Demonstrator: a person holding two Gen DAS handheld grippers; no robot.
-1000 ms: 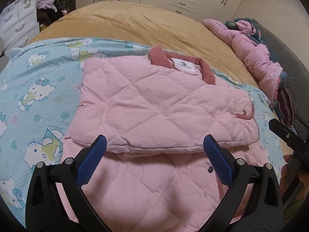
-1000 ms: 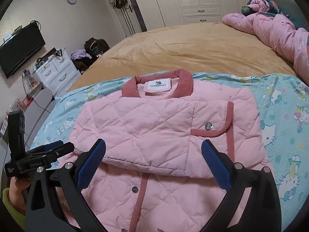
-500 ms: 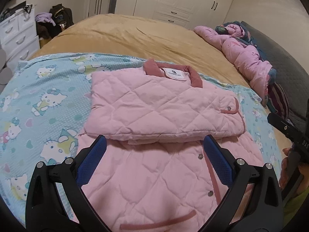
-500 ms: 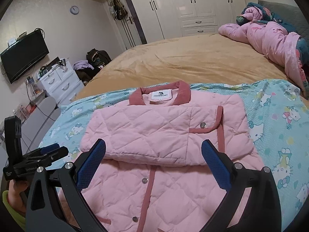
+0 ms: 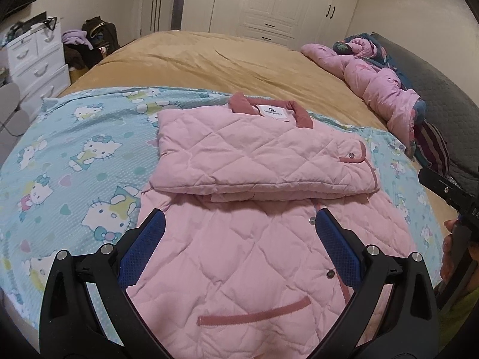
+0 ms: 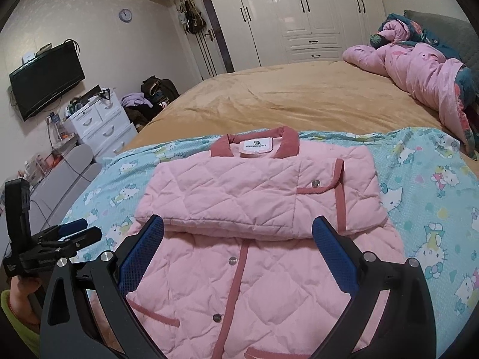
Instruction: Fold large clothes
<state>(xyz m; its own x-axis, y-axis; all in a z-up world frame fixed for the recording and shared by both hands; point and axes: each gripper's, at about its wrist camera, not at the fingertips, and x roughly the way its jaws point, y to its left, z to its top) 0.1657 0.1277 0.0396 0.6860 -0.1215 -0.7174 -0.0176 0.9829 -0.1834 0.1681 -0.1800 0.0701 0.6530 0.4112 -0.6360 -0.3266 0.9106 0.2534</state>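
Pale pink diamond-quilted jacket (image 5: pixel 263 239) with dusty-rose trim, on turquoise cartoon-cat sheet (image 5: pixel 74 161) over tan bedspread (image 5: pixel 224 62)

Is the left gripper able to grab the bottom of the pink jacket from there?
Probably yes. The left gripper is open above the pink jacket, and nothing lies on its lower half.

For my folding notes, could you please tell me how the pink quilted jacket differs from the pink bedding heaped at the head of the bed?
The pink quilted jacket lies flat, sleeves folded across its chest; the pink bedding is bunched in a heap. The jacket rests on the cartoon-cat sheet, the bedding on the tan blanket. The jacket has dark pink trim and snaps; the bedding shows a dark floral side. Both are pink and padded.
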